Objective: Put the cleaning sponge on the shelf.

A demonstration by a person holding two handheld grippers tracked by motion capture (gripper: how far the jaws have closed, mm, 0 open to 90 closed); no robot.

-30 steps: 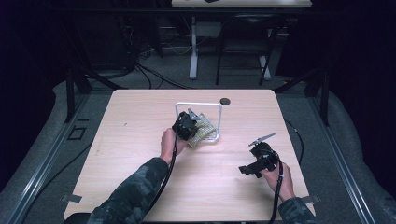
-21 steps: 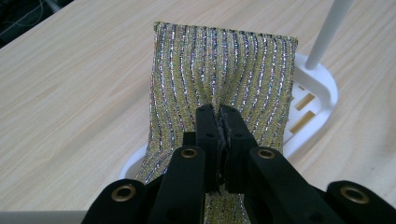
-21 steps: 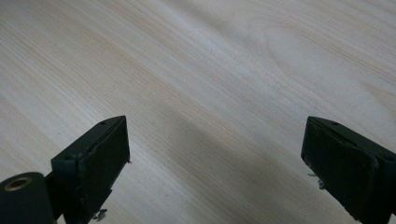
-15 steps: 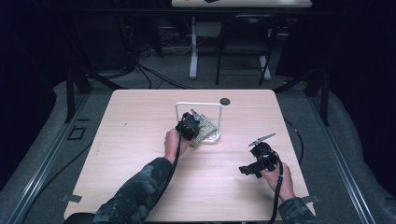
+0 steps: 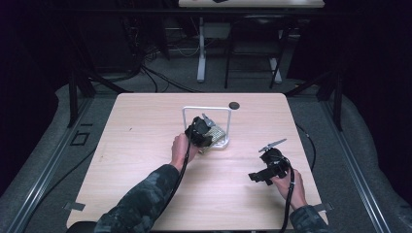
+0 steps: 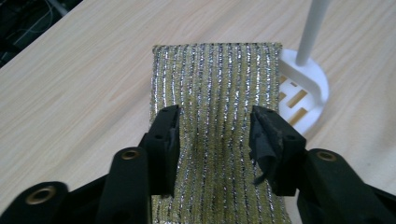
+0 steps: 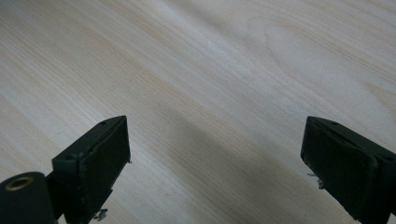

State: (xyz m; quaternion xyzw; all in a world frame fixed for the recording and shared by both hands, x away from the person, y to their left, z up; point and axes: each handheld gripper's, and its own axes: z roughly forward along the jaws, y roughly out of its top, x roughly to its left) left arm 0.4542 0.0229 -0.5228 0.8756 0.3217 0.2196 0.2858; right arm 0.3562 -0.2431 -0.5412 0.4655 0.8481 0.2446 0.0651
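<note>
my left fingers (image 6: pixel 168 140) stand apart over a gold and silver striped cloth (image 6: pixel 217 107), one on each side of its middle band. whether their pads touch the fabric i cannot tell; they are not pinched on it. the cloth lies flat on the table (image 6: pixel 70 84), running away from me lengthwise, its far edge straight and square. its far right corner lies over the slotted white base (image 6: pixel 306 95) of a white stand, and a white post (image 6: pixel 313 28) rises from that base just beyond the cloth.

from the high view my left gripper (image 5: pixel 199 132) sits near the table's middle, inside the footing of the white frame stand (image 5: pixel 206 110), with the glittery cloth (image 5: pixel 217 133) showing just to its right. my left hand (image 5: pixel 182 148) holds it from behind, camouflage sleeve (image 5: pixel 141 204) running back to the near edge.

my right fingers (image 7: pixel 93 163) are spread wide, with bare pale wood grain of the table (image 7: pixel 210 93) between them and under them. nothing between the pads.

from the high view my right gripper (image 5: pixel 269 162) rests low toward the near right of the table (image 5: pixel 145 121), well apart from the stand, my right hand (image 5: pixel 289 184) behind it, cable trailing back toward me.

a small dark round disc (image 5: pixel 234 105) lies on the table near its far edge, beyond the stand.
</note>
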